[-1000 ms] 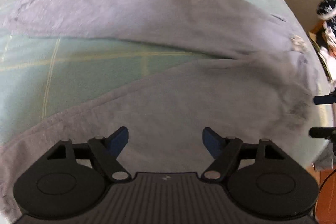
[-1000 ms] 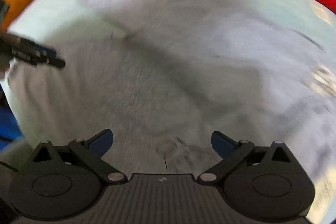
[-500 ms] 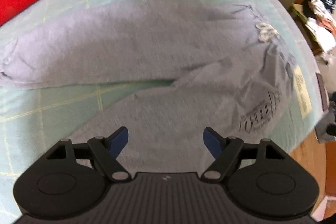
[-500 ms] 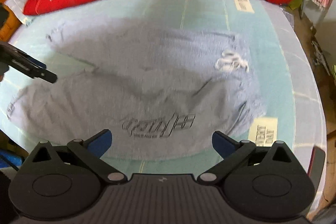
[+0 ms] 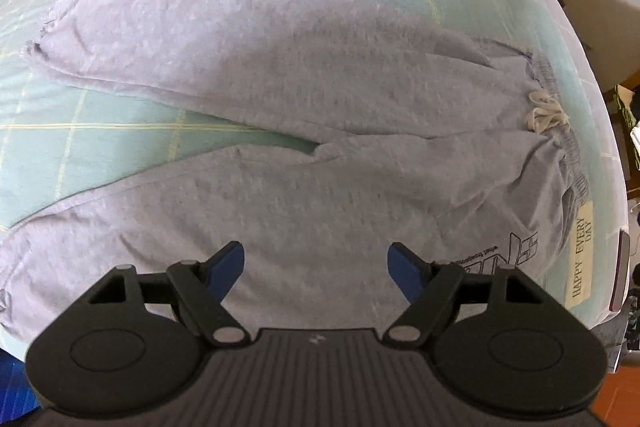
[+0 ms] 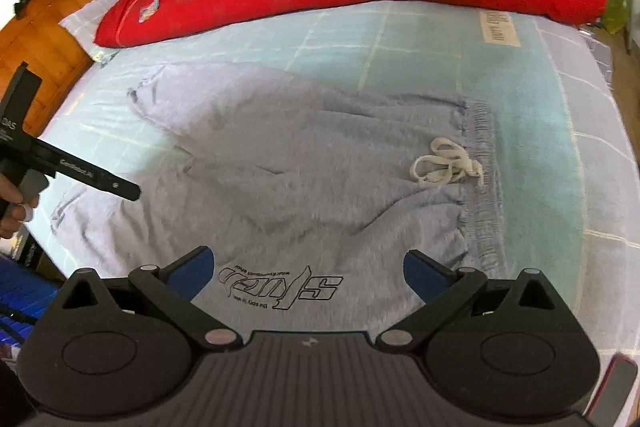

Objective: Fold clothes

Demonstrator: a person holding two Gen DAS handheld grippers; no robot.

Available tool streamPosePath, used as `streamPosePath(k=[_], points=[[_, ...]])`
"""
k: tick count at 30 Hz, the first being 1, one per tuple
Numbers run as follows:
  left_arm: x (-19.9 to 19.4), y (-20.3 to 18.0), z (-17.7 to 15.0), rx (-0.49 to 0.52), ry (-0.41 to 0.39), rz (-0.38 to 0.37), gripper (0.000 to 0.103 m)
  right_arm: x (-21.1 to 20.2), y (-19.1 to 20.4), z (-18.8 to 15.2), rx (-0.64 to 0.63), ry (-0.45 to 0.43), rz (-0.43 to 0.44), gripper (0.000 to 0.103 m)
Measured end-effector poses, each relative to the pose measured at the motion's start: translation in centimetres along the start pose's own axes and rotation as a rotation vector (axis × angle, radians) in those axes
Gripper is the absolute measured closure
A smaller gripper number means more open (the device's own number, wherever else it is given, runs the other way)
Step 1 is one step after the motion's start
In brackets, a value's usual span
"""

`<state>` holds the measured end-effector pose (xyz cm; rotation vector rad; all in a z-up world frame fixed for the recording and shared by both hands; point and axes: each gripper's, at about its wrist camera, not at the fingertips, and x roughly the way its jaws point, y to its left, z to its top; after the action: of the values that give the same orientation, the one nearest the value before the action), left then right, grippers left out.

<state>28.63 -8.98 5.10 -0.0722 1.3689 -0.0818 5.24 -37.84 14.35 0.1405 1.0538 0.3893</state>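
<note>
Now, with left gripper [image 5: 316, 261] and right gripper [image 6: 308, 269] both gaping empty, pinch grey sweatpants [image 6: 304, 163] at near bed [image 6: 532, 95] edge, fold leg onto leg.

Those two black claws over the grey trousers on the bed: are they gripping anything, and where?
Nothing is held. The left gripper and right gripper both stand open above the grey sweatpants, which lie spread flat on the bed.
</note>
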Motion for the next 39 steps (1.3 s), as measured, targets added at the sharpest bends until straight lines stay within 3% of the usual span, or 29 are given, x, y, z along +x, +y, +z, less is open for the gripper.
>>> streamPosePath(k=[8, 13, 15, 18, 25, 30, 36, 39], points=[[1.0, 1.6, -0.5, -0.076, -0.044, -0.02, 0.024, 3.7, -0.3, 0.7, -0.003, 0.106, 0.017, 0.002], [2.6, 4.3, 0.5, -0.125, -0.051, -0.048, 0.024, 6.1, 0.4, 3.3, -0.053, 0.164, -0.018, 0.016], [3.5, 5.0, 1.6, -0.12, -0.058, -0.05, 0.024, 7.1, 0.5, 4.6, -0.063, 0.18, -0.046, 0.029], [4.2, 5.5, 3.6, -0.104, -0.095, -0.057, 0.024, 8.6, -0.1, 6.7, -0.036, 0.185, -0.064, 0.038], [5.9, 4.9, 9.7, -0.051, -0.257, -0.097, 0.026, 13.8, -2.3, 12.9, -0.099, 0.167, -0.087, 0.049], [9.7, 4.3, 12.7, -0.062, -0.297, -0.103, 0.026, 18.9, -4.3, 17.9, -0.225, 0.138, -0.071, 0.054], [13.2, 6.2, 11.3, -0.138, -0.234, -0.049, 0.031, 24.3, -5.4, 21.5, -0.368, 0.126, -0.041, 0.055], [13.3, 7.0, 9.5, -0.142, -0.236, -0.039, 0.03, 26.0, -5.0, 22.3, -0.395, 0.131, 0.022, 0.055]])
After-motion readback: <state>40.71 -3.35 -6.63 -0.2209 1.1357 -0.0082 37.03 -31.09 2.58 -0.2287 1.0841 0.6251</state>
